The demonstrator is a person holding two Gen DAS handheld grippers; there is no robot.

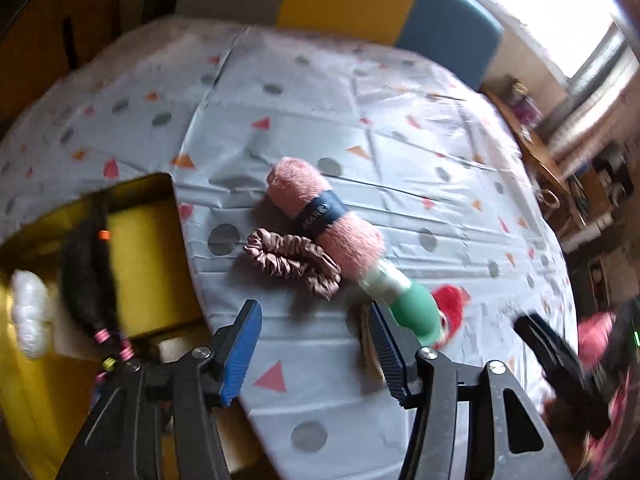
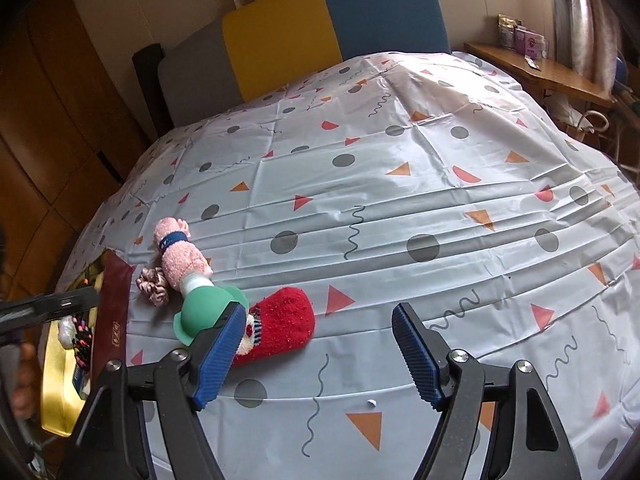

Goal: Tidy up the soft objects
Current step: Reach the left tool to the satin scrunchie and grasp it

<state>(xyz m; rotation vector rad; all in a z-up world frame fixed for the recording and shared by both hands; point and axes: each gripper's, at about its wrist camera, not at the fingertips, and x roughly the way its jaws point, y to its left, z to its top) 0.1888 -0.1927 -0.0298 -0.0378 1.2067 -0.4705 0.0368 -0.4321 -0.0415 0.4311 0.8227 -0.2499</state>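
A rolled pink towel (image 1: 324, 216) with a navy band lies on the patterned tablecloth (image 1: 400, 128); it also shows in the right wrist view (image 2: 180, 254). A mauve scrunchie (image 1: 292, 262) lies against it, seen too in the right wrist view (image 2: 153, 284). A green rubbery piece (image 1: 412, 312) (image 2: 208, 312) and a red fuzzy sock (image 2: 280, 324) lie beside them. My left gripper (image 1: 316, 352) is open and empty, just short of the scrunchie. My right gripper (image 2: 320, 352) is open and empty, its left finger (image 2: 220, 352) in front of the sock. The right gripper's finger (image 1: 548, 348) shows in the left view.
A yellow box (image 1: 136, 248) at the table's left edge holds a dark braided hair piece (image 1: 90, 268) and a white fluffy item (image 1: 30, 320); its maroon lid (image 2: 112, 312) stands beside it. A yellow and blue chair back (image 2: 332, 28) and a wooden shelf (image 2: 540, 68) are behind.
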